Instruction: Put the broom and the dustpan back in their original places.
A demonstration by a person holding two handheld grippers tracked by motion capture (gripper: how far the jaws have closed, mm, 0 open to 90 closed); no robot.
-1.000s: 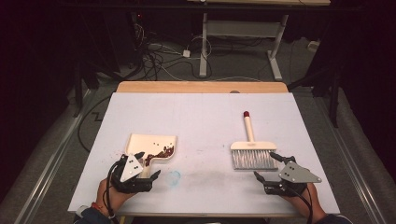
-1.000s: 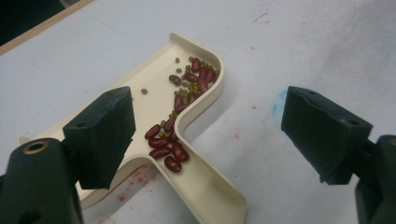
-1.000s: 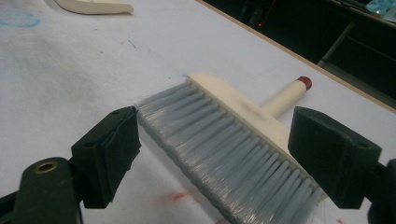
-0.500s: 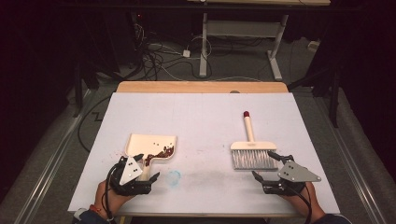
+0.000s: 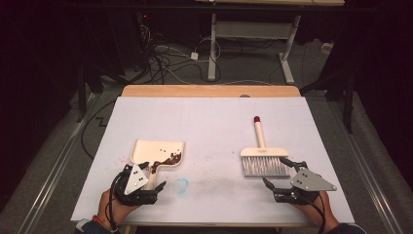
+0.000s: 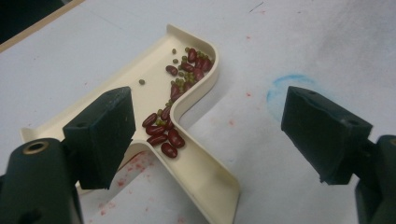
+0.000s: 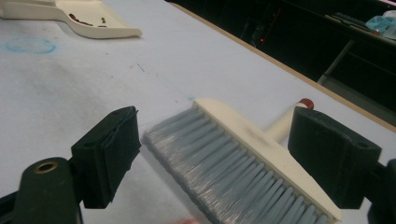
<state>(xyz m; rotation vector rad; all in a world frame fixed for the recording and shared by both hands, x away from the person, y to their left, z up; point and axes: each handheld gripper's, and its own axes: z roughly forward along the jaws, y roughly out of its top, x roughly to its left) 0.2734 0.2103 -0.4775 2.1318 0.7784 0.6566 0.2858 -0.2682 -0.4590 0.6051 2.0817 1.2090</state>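
Note:
A cream dustpan [image 5: 157, 152] lies at the near left of the white table [image 5: 209, 122] and holds several red and green beans [image 6: 187, 70]. Its handle [image 6: 205, 177] runs back between the jaws of my left gripper [image 5: 148, 181], which stands open [image 6: 212, 135] and apart from it. At the near right lies a hand brush [image 5: 263, 158] with grey bristles [image 7: 233, 163] and a red-tipped cream handle pointing away. My right gripper [image 5: 280, 171] is open [image 7: 219, 154], its jaws straddling the bristle end without gripping it.
A faint blue circle [image 5: 181, 185] is drawn on the table between the two grippers, near the front edge. A wooden strip [image 5: 209, 91] runs along the far edge. Beyond it are desk legs and loose cables on a dark floor.
Both grippers have drifted very slightly back toward the near edge. The dustpan and the brush lie where they were.

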